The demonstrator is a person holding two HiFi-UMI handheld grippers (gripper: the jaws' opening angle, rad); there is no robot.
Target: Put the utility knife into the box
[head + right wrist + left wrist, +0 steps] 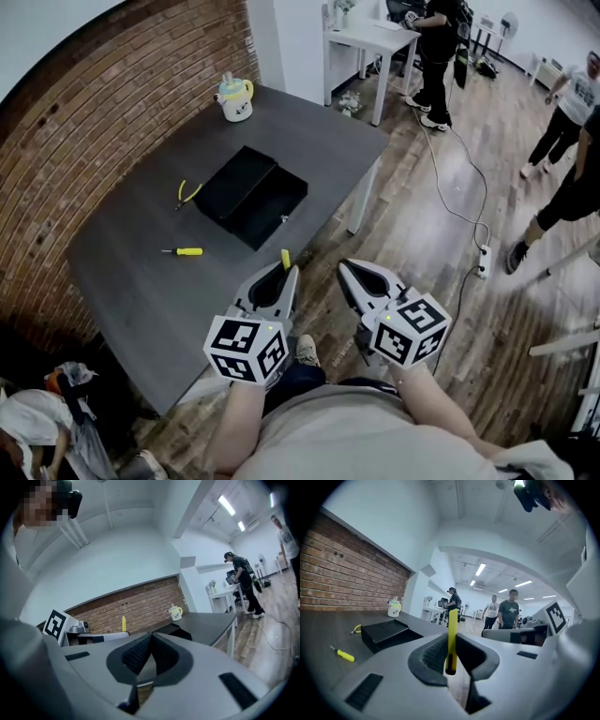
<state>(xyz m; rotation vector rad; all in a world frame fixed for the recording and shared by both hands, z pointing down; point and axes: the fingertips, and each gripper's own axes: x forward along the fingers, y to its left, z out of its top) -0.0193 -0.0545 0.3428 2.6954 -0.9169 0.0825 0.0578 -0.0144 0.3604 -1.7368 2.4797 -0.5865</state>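
left gripper (pixel 283 277): clamped on knife (pixel 451 637), upright, at near table (pixel 131 281) edge | right gripper (pixel 347 268): closed, empty, off table | box (pixel 251 195): mid-table, beyond knife, bare tabletop between | screwdriver (pixel 186 251): left, clear

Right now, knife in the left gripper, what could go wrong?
The left gripper pinches the utility knife near one end, most of it sticking out, so it might pivot or slip. The box sits well across the table, so a long carry adds chances to drop it.

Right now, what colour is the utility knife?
Utility knife: yellow, black end; clearest in the left gripper view.
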